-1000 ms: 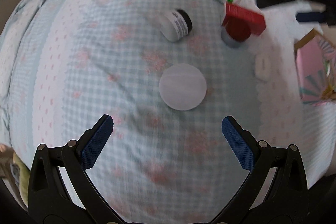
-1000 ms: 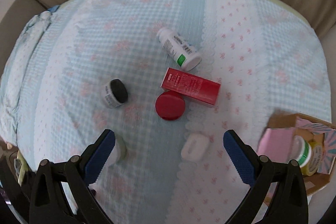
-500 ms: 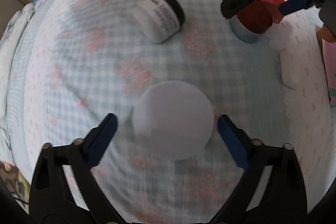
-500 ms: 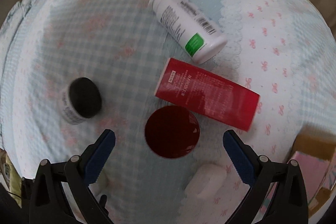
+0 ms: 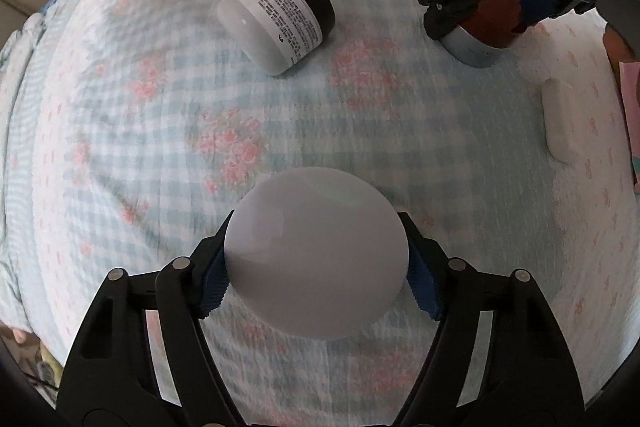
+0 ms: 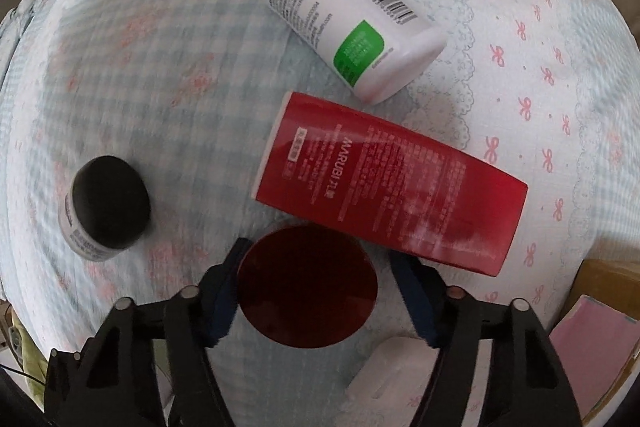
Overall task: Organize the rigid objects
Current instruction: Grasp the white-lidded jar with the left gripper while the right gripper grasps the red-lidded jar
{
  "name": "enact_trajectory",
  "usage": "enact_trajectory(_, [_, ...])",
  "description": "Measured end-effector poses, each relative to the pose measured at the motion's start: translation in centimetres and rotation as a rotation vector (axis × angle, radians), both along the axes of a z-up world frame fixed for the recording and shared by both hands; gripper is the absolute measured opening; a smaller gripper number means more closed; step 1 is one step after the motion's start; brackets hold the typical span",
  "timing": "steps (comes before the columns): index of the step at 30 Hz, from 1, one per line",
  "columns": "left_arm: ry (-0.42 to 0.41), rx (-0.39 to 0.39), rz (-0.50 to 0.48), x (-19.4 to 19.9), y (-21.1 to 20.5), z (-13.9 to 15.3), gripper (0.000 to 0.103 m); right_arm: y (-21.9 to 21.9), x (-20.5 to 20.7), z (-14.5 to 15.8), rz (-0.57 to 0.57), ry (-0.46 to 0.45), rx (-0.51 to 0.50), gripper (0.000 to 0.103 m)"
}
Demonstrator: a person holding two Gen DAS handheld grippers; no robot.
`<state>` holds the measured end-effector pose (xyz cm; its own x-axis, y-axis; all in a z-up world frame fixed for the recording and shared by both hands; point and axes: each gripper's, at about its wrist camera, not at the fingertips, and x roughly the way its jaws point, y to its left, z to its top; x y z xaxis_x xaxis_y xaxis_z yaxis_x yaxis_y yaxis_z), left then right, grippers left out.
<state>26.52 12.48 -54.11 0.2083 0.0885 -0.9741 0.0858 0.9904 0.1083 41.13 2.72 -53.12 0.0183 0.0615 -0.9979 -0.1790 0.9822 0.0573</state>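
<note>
Both grippers have just been closing. The left gripper (image 5: 316, 277) clasps the white-lidded jar (image 5: 316, 253), and the right gripper (image 6: 316, 301) brackets the red-lidded jar (image 6: 306, 285), right pad apparently short. Both look rigid and smooth, so hold the lid rims squarely.

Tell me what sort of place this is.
Most likely a bedroom or living room at home: a soft quilted cover printed with checks and pink bows, apparently on a bed or sofa, strewn with toiletries such as a black-lidded cream jar and a white bottle.
</note>
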Motion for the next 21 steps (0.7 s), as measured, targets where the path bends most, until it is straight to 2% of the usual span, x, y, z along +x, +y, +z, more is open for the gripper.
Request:
enact_trajectory(3, [-0.005,-0.008,0.011,0.4,-0.2,0.1,0.07,0.6,0.1,0.1,0.024,-0.005,0.004,0.05])
enact_trajectory(10, [-0.015,-0.026,0.026,0.4,0.8,0.5,0.069,0.9,0.0,-0.1,0.02,-0.007,-0.017,0.05])
enact_trajectory(16, [-0.038,-0.034,0.055,0.2,2.2,1.5,0.069,1.3,-0.2,-0.1,0.059,-0.02,-0.034,0.05])
enact_trajectory(21, [-0.068,-0.034,0.068,-0.3,3.3,3.0,0.069,3.3,-1.6,1.8,0.095,-0.053,-0.039,0.05])
